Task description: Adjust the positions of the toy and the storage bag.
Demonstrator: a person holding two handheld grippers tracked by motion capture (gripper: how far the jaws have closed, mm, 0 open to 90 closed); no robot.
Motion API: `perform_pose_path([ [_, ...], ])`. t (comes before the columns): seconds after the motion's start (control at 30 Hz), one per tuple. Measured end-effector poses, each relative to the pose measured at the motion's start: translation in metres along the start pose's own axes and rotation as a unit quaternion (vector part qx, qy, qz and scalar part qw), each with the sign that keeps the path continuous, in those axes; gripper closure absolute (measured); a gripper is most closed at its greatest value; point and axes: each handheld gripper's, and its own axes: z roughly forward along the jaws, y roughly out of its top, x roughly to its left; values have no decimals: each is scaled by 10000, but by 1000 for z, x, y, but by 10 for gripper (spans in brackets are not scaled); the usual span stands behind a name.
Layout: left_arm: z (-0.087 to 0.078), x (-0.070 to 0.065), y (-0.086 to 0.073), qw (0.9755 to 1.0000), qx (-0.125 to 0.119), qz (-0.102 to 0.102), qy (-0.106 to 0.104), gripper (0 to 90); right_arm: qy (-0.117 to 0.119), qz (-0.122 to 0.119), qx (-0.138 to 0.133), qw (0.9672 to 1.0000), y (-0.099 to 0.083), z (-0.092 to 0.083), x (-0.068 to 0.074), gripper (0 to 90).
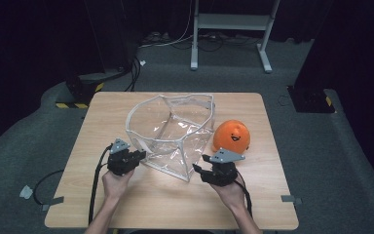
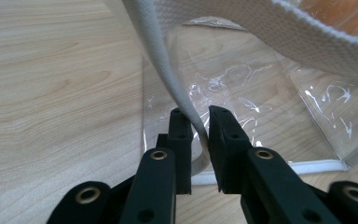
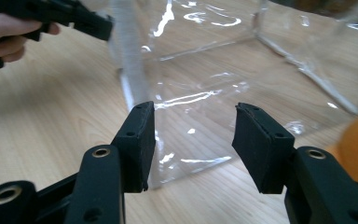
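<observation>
White woven strap (image 2: 186, 100) of the clear plastic bag (image 1: 173, 131) is pinched in the left gripper (image 2: 199, 122) fingers. Right gripper (image 3: 193, 140) fingers are held open, empty, with the bag's near corner just ahead.

**Materials and Surface Finish**

Table (image 1: 126, 195): light wood-grain top, smooth, matt. Bag (image 1: 175, 141): clear, glossy plastic film, creased, edged in white woven webbing (image 2: 177, 88). Toy (image 1: 231, 136): orange, smooth, slight sheen. Left gripper (image 2: 199, 122) and right gripper (image 3: 193, 122): matt black jaws with brass-coloured eyelets.
</observation>
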Motion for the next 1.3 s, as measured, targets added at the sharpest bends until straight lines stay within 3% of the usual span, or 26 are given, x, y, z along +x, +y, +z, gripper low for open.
perform_pose_path([
  [0.27, 0, 3, 1, 10000, 21, -45, -71, 851, 288, -117, 62, 9995, 1, 11, 13, 545],
  [0.33, 0, 3, 2, 9999, 30, -53, -87, 859, 349, -169, 91, 9992, 2, 15, 17, 612],
  [0.53, 0, 4, 3, 9999, 75, -17, -93, 865, 313, -271, 205, 9989, 4, 24, 23, 726],
  [0.57, -1, 4, 3, 9999, 85, 11, -78, 866, 187, -288, 227, 9992, 5, 25, 26, 776],
  [0.67, -2, 5, 4, 9999, 119, 21, -65, 867, 106, -322, 231, 9992, 5, 26, 28, 832],
  [1.0, -5, 10, 8, 9998, 168, 94, 9, 868, 76, -448, 242, 9987, 7, 28, 37, 875],
  [1.3, -11, 25, 14, 9998, 163, 17, 112, 868, 250, -662, 270, 9971, 14, 41, 56, 879],
])
